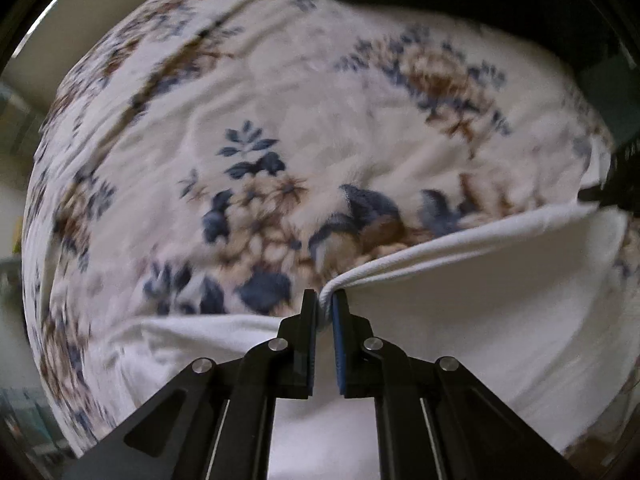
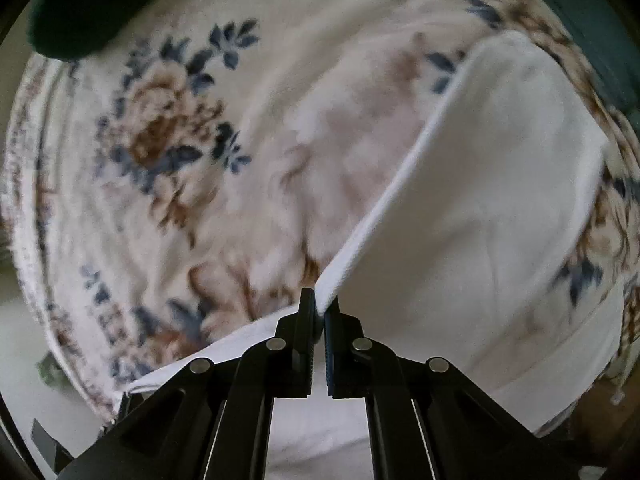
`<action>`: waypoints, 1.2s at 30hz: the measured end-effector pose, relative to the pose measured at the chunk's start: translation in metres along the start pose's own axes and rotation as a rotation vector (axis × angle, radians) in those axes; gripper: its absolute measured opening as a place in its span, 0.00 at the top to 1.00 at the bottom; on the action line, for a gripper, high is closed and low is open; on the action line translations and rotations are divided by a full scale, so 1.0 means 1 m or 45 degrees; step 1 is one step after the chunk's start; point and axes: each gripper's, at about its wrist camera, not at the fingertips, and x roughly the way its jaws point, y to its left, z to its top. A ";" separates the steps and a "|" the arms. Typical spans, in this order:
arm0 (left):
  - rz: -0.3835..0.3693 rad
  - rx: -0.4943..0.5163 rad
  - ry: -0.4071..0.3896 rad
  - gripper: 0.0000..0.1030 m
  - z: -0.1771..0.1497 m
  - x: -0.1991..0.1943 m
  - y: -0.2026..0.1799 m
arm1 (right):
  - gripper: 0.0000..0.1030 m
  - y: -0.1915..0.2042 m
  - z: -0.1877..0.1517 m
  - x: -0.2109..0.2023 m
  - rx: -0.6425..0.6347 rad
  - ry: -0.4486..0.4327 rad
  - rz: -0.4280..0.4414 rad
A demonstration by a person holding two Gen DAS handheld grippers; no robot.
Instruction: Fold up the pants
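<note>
We hold white pants (image 1: 460, 300) stretched between two claws above a floral blanket (image 1: 240, 128), which covers the surface in front of and below both tools.

The left gripper (image 1: 324, 308) is clamped on a thick folded edge of the pants, which bunches right between its tips. From there the edge runs taut to the right of the claw and slightly away from it, toward a dark shape at the picture's rim that is probably the other tool. More white fabric hangs beneath and to both sides of the fingers.

The right gripper (image 2: 319, 312) is likewise pressed together on the same white cloth (image 2: 480, 200). Its pinched edge rises ahead of the claw and to its right, with the broad panel of fabric draping to the right of that line.

We judge that both grips sit on one edge so the cloth stays straight and off the blanket while we carry it over for a fold. Pinching at the very tips keeps the layers together. The blur suggests motion. A dark green object (image 2: 80, 12) lies far ahead and left of the right claw.
</note>
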 end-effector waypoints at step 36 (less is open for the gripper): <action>0.010 -0.362 0.184 0.06 -0.283 -0.060 -0.059 | 0.20 -0.214 -0.284 -0.086 -0.283 -0.138 -0.130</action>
